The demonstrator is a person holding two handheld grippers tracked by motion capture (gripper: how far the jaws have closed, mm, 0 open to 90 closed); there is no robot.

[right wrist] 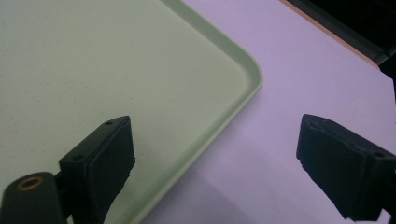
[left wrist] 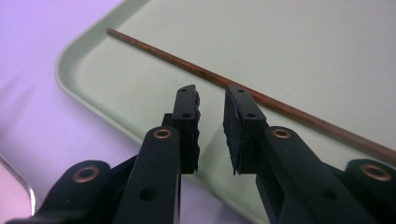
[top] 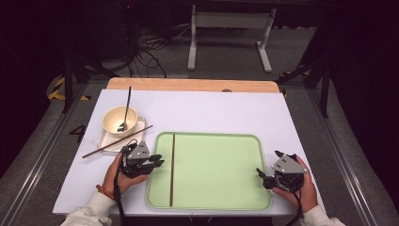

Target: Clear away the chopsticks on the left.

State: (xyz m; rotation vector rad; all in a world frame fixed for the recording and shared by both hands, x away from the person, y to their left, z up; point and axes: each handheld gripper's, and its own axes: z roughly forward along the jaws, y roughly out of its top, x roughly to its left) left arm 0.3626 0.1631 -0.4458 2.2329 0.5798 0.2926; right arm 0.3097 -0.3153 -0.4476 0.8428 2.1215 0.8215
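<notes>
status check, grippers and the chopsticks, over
left gripper open a crack, empty, at green tray left edge. right gripper open, empty. one chopstick on tray, other chopstick across white plate. nothing blocking.

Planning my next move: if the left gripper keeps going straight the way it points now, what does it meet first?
Most likely the chopstick lying in the green tray. The left gripper, jaws slightly apart and empty, points at it over the tray's edge; depth is hard to judge.
</notes>
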